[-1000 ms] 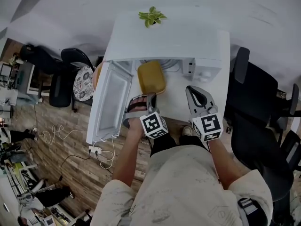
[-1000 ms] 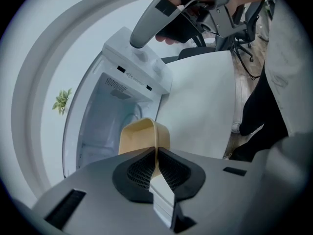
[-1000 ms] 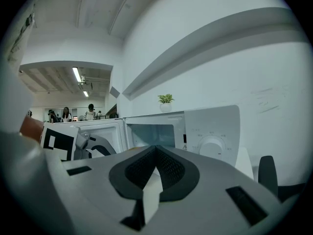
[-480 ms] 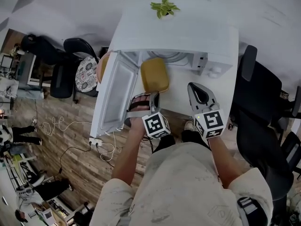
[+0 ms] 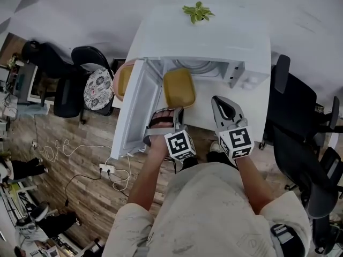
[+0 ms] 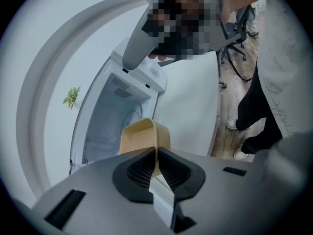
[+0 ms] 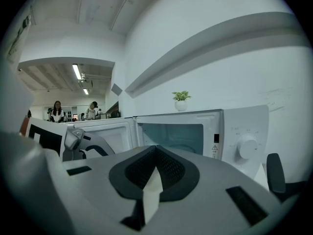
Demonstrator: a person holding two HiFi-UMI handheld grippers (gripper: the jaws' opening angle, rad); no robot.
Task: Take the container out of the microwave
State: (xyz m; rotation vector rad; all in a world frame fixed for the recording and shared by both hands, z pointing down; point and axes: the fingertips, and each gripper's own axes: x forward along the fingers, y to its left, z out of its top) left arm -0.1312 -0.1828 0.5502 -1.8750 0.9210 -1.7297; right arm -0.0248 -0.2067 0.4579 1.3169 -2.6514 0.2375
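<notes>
A yellow container (image 5: 179, 88) hangs just outside the mouth of the white microwave (image 5: 214, 42), above the white table (image 5: 203, 108). My left gripper (image 5: 172, 111) is shut on its near rim. In the left gripper view the pads pinch that thin rim of the container (image 6: 142, 133), with the oven cavity (image 6: 115, 116) behind it. My right gripper (image 5: 224, 105) floats to the right of the container, shut with nothing in it. In the right gripper view the right gripper's closed jaws (image 7: 155, 166) point at the microwave (image 7: 195, 131), whose cavity is bare.
The microwave door (image 5: 136, 108) stands open to the left, beside my left gripper. A small plant (image 5: 197, 12) sits on top of the oven. Black office chairs (image 5: 300, 138) stand at the right, and a chair with a patterned cushion (image 5: 99, 87) at the left. Cables (image 5: 115, 173) lie on the wooden floor.
My left gripper has drawn the yellow container a little farther out from the oven's mouth. The right gripper has shifted slightly alongside it, still shut.
</notes>
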